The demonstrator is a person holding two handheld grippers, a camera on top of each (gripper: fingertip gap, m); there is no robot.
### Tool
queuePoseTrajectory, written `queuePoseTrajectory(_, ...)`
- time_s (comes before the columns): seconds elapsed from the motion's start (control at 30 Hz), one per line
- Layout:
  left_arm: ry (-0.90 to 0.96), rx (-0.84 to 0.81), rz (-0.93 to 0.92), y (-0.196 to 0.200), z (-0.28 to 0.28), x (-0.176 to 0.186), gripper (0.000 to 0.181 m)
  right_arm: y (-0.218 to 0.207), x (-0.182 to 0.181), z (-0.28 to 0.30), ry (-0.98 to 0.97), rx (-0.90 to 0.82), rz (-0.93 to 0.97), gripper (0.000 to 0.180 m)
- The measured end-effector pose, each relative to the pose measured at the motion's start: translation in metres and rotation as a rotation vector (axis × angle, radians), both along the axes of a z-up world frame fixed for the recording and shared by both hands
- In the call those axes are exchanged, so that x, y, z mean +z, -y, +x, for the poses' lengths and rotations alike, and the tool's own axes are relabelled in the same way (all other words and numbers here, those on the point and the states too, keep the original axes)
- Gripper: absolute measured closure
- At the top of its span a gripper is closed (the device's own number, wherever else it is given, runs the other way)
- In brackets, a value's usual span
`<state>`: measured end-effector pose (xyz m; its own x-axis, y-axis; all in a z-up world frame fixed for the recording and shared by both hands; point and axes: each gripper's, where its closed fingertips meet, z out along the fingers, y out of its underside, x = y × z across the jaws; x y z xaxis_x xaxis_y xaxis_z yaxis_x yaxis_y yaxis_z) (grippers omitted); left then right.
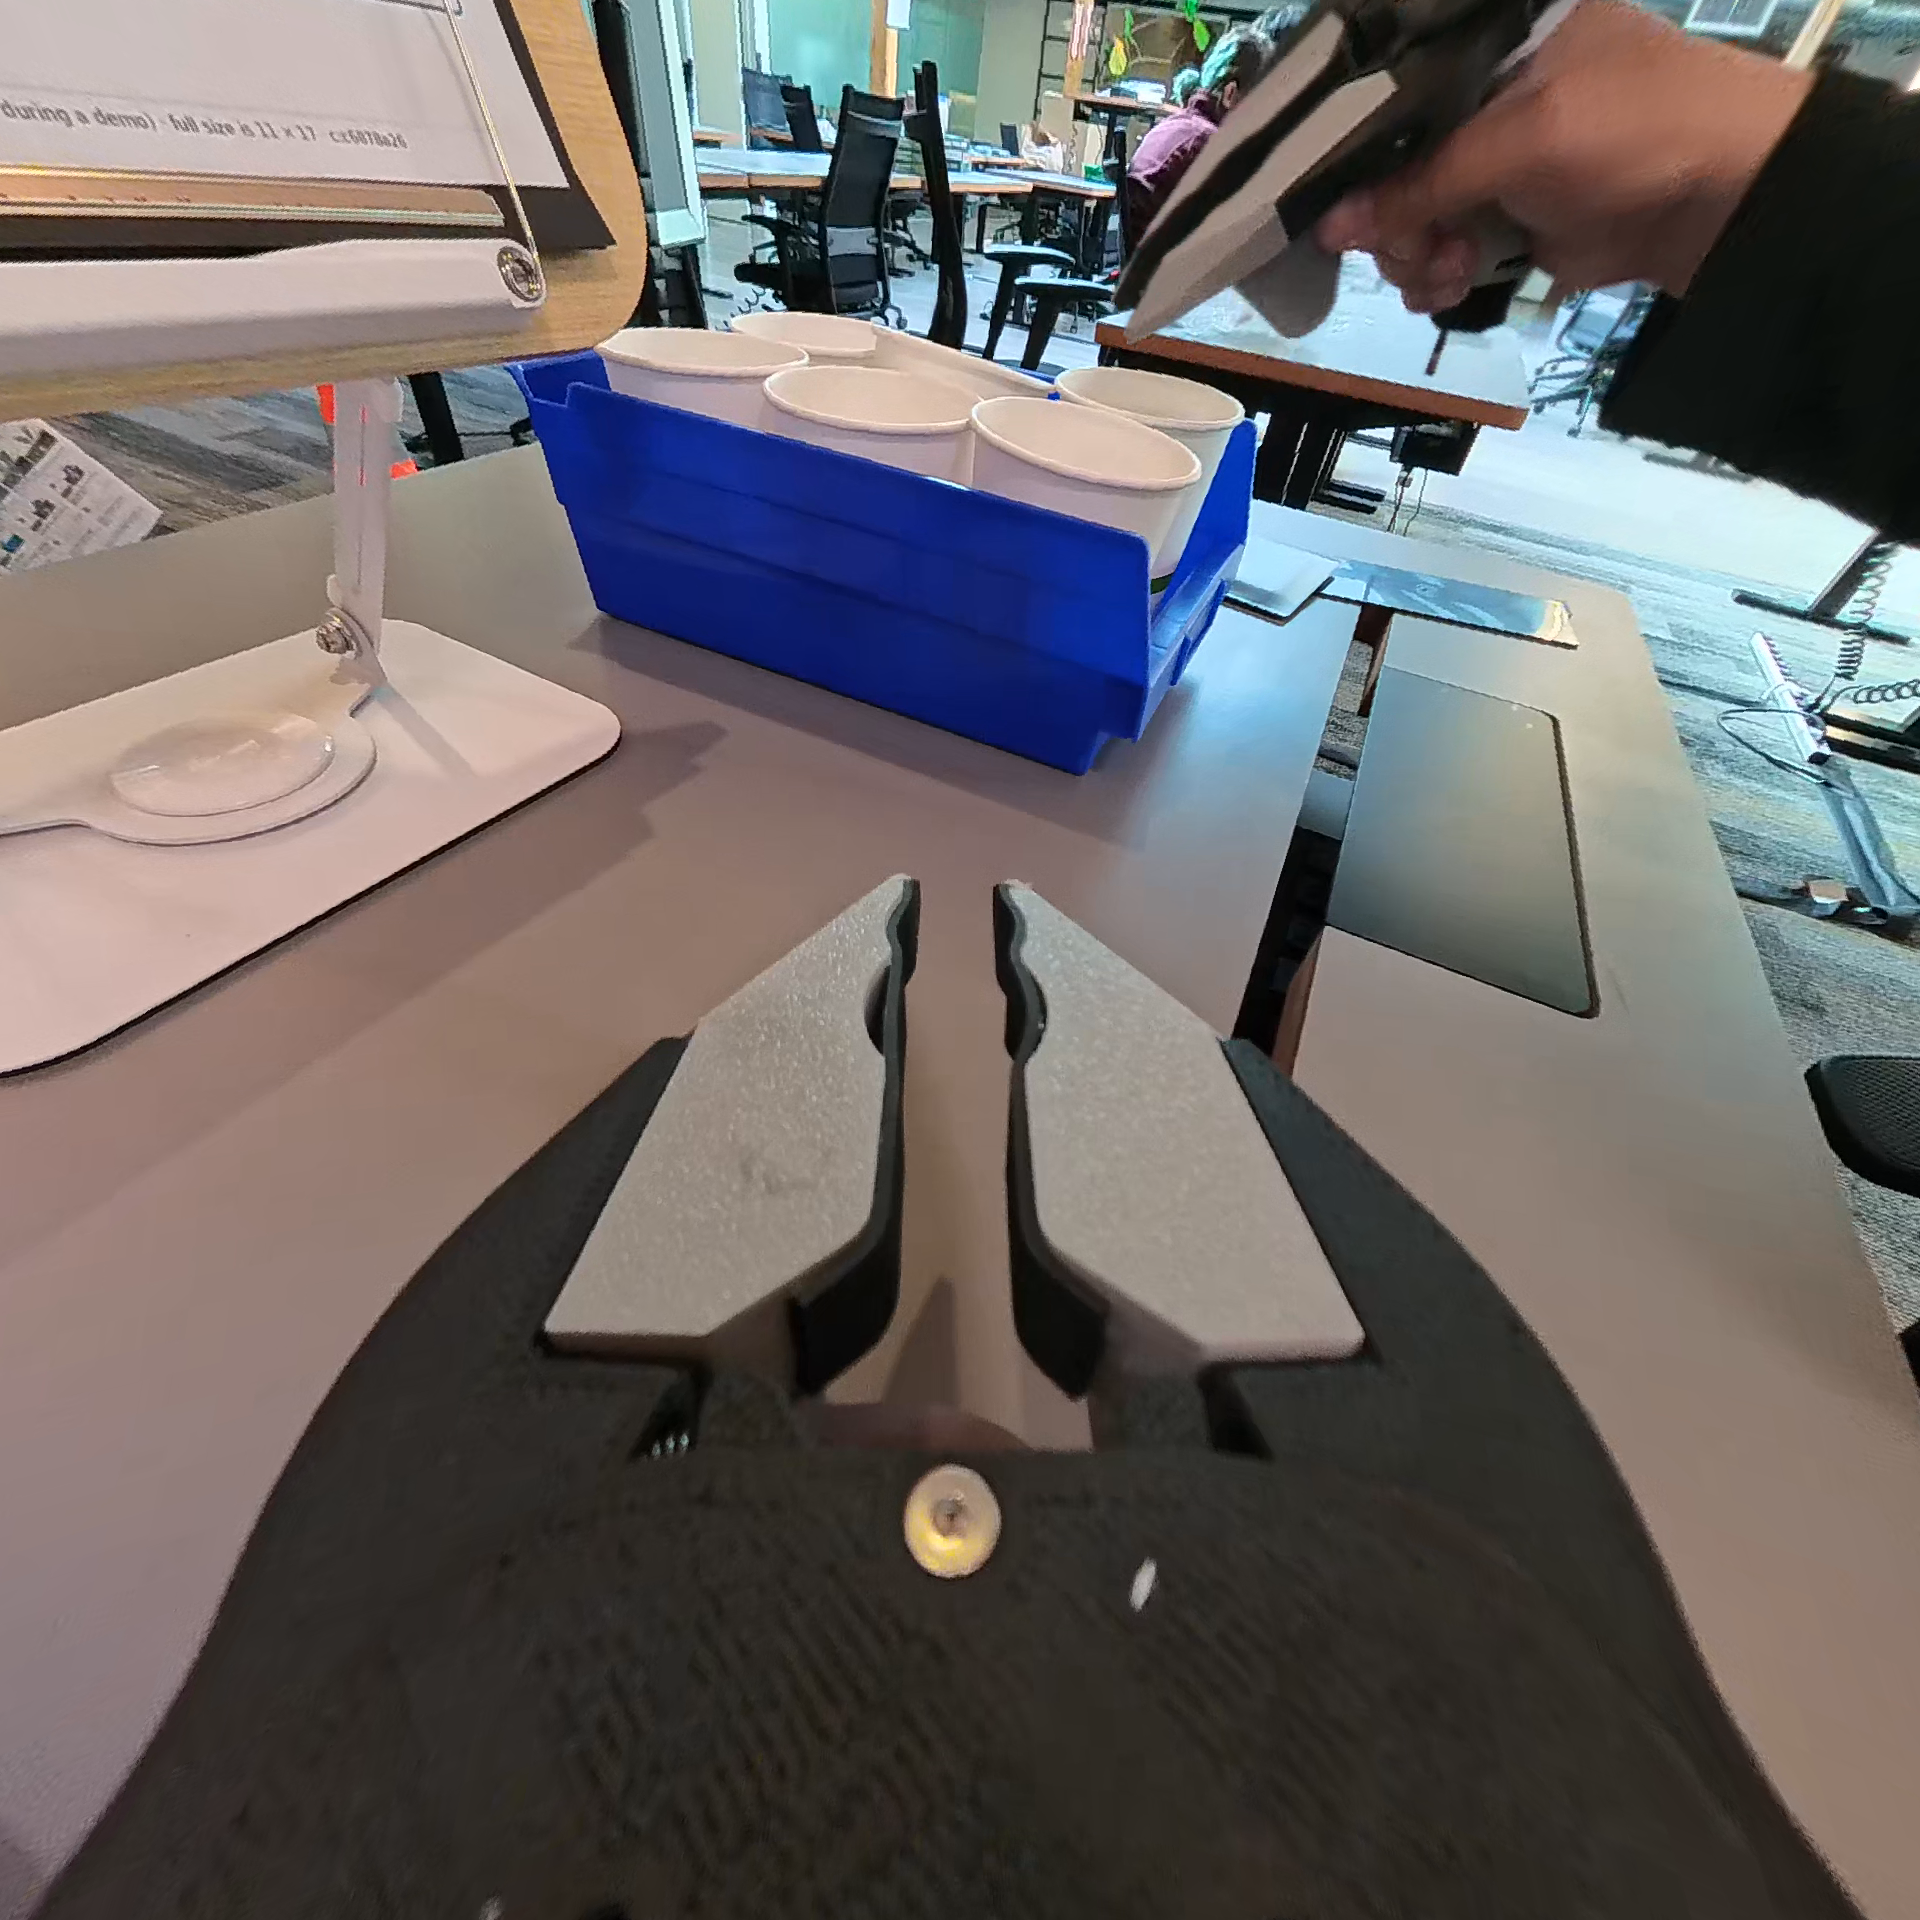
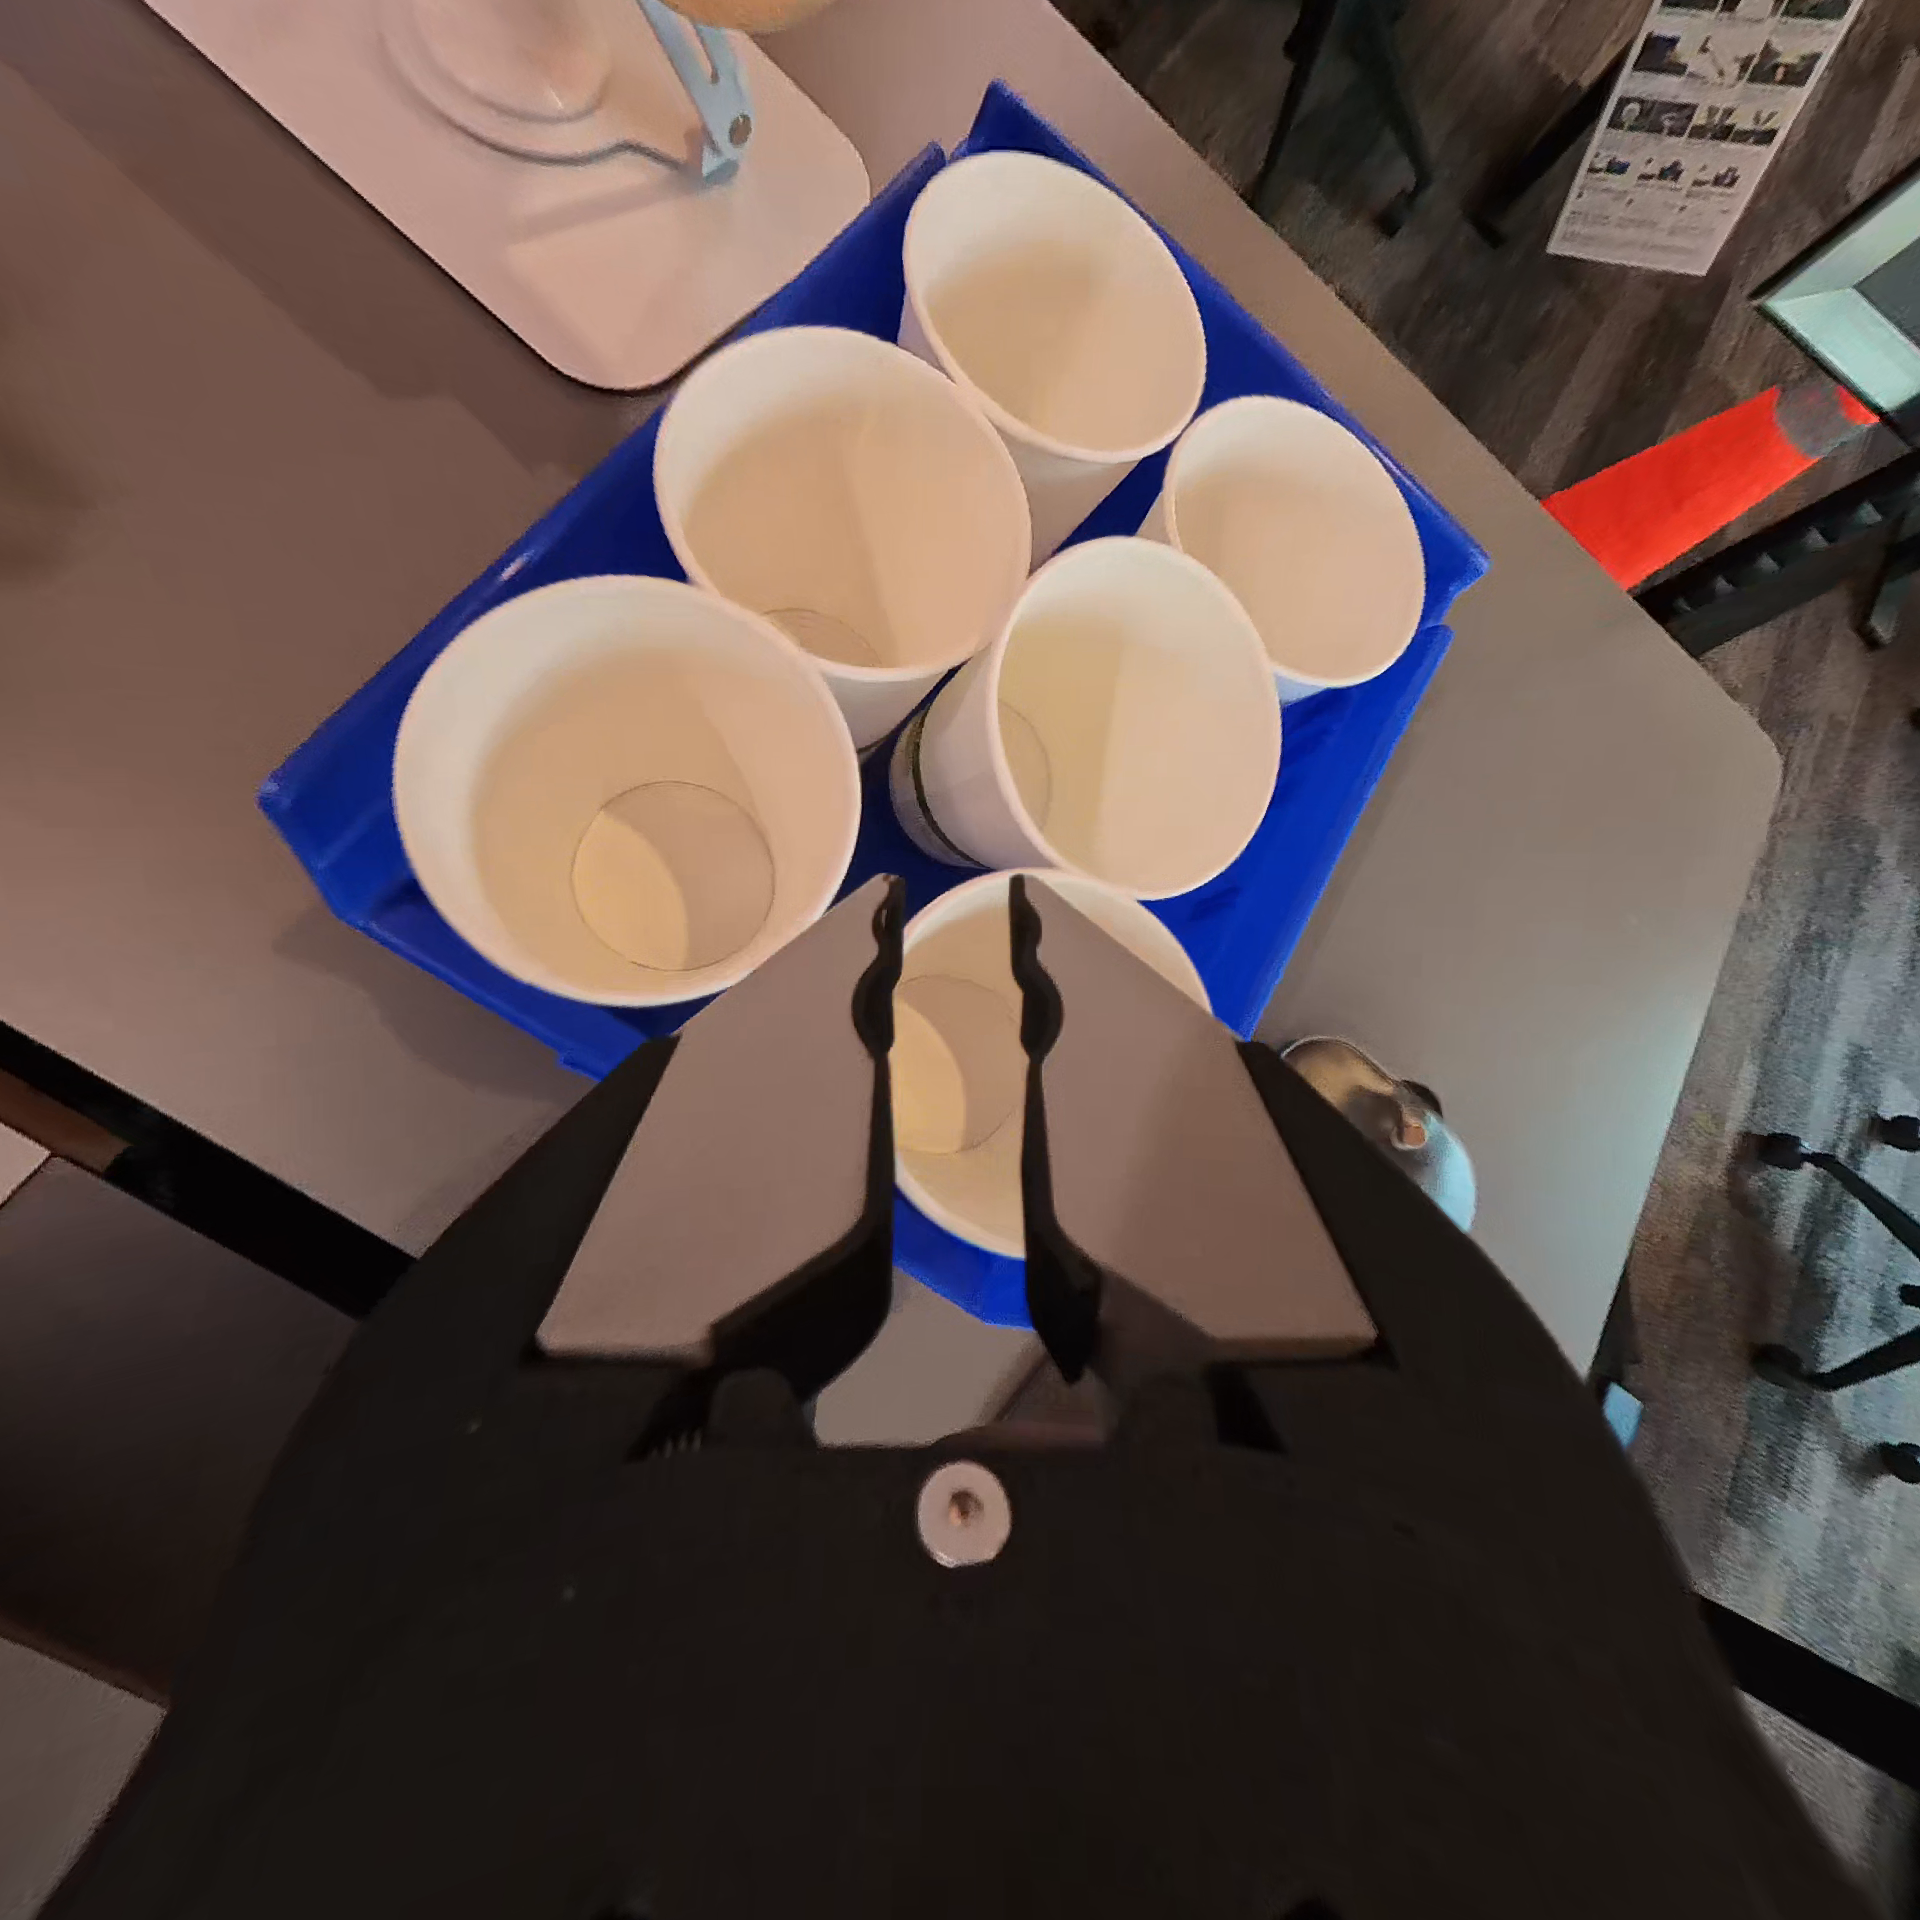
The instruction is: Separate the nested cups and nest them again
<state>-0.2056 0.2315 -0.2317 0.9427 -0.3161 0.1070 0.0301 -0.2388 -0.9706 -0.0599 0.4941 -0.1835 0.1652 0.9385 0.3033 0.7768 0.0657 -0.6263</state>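
Several white paper cups stand upright in a blue plastic bin on the grey table. In the right wrist view, looking down, the cups fill the bin. My right gripper hovers above the nearest cup. Its jaws stand a narrow gap apart and hold nothing. The right gripper also shows in the left wrist view, in a hand above the bin's right end. My left gripper is low over the table, short of the bin. It is narrowly open and empty.
A white stand base carrying a wooden board stands left of the bin. A black inset panel lies at the right, by the table edge. A small metal object sits beside the bin. An orange cone and office chairs stand beyond. The grippers' ends are close to 30 centimetres from one another. The nearest cup is about 15 centimetres from my right fingertips.
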Motion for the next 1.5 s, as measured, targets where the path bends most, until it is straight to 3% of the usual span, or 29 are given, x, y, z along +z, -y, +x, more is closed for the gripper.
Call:
queuePoseTrajectory(0.33, 0.009, 0.005, 0.011, 0.001, -0.002, 0.004, 0.169, -0.022, -0.021, -0.027, 0.125, -0.018, 0.028, 0.162)
queuePoseTrajectory(0.6, -0.003, -0.011, 0.001, 0.001, 0.003, 0.002, 0.169, -0.031, -0.038, -0.029, 0.208, -0.016, 0.060, 0.176)
queuePoseTrajectory(0.97, -0.001, -0.013, -0.002, 0.001, 0.003, 0.001, 0.169, -0.042, -0.031, -0.022, 0.444, 0.015, 0.206, 0.179)
queuePoseTrajectory(1.13, 0.005, -0.011, 0.000, 0.001, 0.001, 0.002, 0.169, -0.038, -0.033, -0.020, 0.542, 0.034, 0.145, 0.179)
queuePoseTrajectory(1.5, 0.009, -0.013, 0.005, 0.002, 0.002, 0.004, 0.169, -0.036, -0.031, -0.025, 0.441, 0.005, 0.087, 0.168)
